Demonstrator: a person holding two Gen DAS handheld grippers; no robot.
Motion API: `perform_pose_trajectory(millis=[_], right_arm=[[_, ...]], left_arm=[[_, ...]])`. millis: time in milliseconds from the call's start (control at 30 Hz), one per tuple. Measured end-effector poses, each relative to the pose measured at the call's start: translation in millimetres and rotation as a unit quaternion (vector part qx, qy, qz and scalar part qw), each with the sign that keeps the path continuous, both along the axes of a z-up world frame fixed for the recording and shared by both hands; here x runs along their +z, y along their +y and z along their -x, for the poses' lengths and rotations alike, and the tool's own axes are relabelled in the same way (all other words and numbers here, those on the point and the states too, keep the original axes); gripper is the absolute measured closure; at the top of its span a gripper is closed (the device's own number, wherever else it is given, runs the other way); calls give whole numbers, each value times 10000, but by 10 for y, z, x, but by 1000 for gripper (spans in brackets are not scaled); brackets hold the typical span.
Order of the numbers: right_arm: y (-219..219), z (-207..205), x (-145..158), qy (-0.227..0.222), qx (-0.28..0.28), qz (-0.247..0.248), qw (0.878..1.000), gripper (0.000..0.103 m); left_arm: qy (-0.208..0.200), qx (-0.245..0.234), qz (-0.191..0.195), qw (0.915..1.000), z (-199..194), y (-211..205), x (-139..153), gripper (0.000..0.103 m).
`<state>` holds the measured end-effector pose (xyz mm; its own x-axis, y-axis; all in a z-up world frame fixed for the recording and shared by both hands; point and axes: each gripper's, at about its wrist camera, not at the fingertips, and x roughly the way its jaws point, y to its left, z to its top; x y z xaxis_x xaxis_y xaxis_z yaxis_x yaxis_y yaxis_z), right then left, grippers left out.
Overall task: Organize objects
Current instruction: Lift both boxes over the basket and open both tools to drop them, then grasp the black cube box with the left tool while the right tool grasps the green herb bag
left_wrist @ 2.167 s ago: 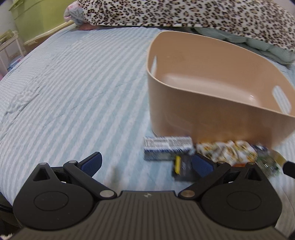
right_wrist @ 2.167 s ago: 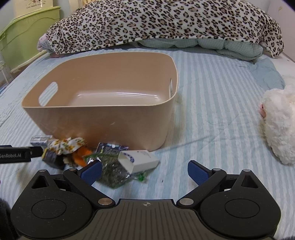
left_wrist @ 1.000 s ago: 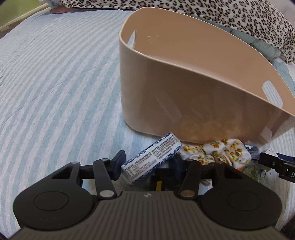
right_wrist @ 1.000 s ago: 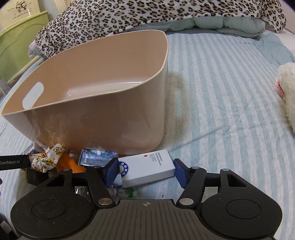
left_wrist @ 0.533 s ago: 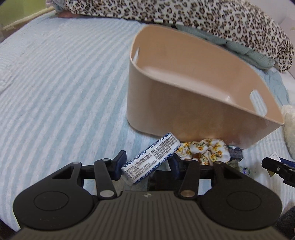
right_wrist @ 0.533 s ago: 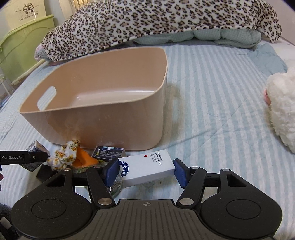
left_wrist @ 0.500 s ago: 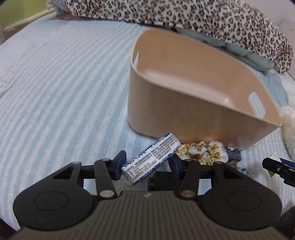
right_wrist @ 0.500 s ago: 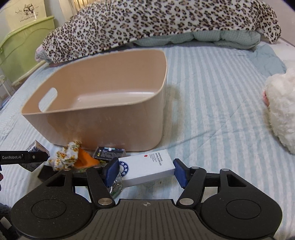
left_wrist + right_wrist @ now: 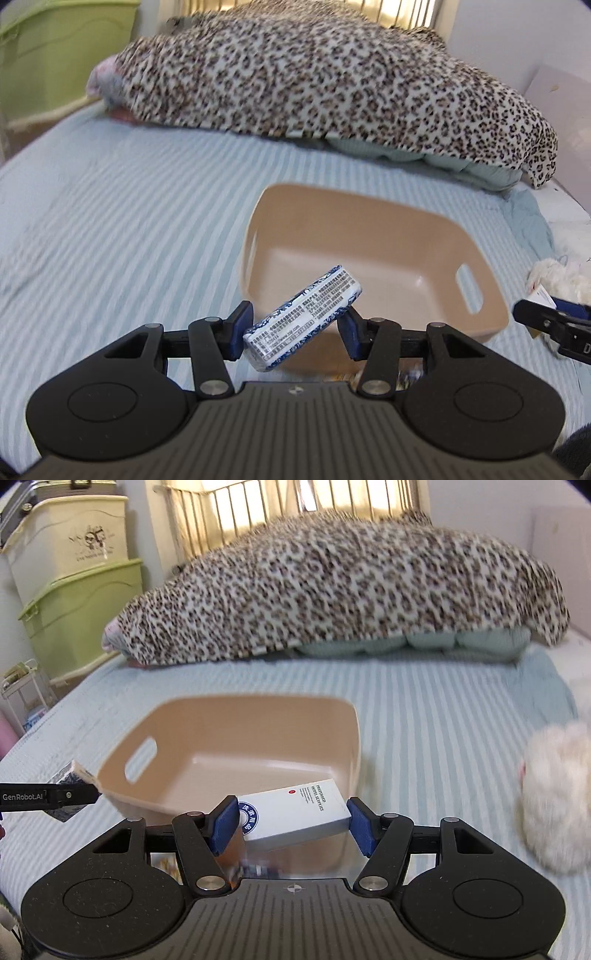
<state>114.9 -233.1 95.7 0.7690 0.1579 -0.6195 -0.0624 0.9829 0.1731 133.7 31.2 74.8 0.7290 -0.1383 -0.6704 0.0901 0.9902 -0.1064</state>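
Note:
My left gripper [image 9: 295, 330] is shut on a blue-and-white wrapped packet [image 9: 304, 317], held tilted in the air over the near rim of the beige plastic bin [image 9: 373, 206]. My right gripper [image 9: 293, 825] is shut on a white box with a blue round logo [image 9: 295, 816], held above the bin's [image 9: 258, 707] near right corner. The bin's inside looks empty. Each gripper's tip shows at the edge of the other view: the right one [image 9: 554, 325], the left one [image 9: 48, 797]. A few small items on the bed are mostly hidden below the grippers.
The bin stands on a bed with a light blue striped sheet [image 9: 129, 221]. A leopard-print blanket [image 9: 314, 74] lies along the far side. A white plush toy [image 9: 554, 797] lies at the right. Green and cream storage boxes [image 9: 81, 609] stand beyond the bed's left edge.
Both grippers have risen from the bed with their items, from low beside the bin's front wall to above its near rim. The bin's inside floor now shows.

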Motion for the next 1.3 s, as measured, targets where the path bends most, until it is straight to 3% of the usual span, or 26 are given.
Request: perform_pose_trajectory(millis=[233,467,667,767,900,1033,1300], right_arm=[[125,-453,124,-167,59,203,9996,43],[211,-869,-160,252,89,497,9984,43],[252,-948,-380,518,145,635,9965,42],[267,-906,-386,491,128,687,9963,34],[284,-788,-286,368,109,713,9967,26],[288,-605,-112,200,76,724,9971,16],[306,-201,87,62,109,763,9970,4]], left_arm=[[13,-113,-120,9999,-420,-275,21,51],[426,-213,-519,9975,-794,-515,-397,51],[624,-324,-688,9951,-788,-570,-584,50],[539,-372,-706,9954,-712,-554,-522,50],[418,-330,-676,9963,-574,-522,-368,27],[241,-235,-696,9970,-387,-448,-177,14],[226,-163,-694,9972,5,-238,-35,11]])
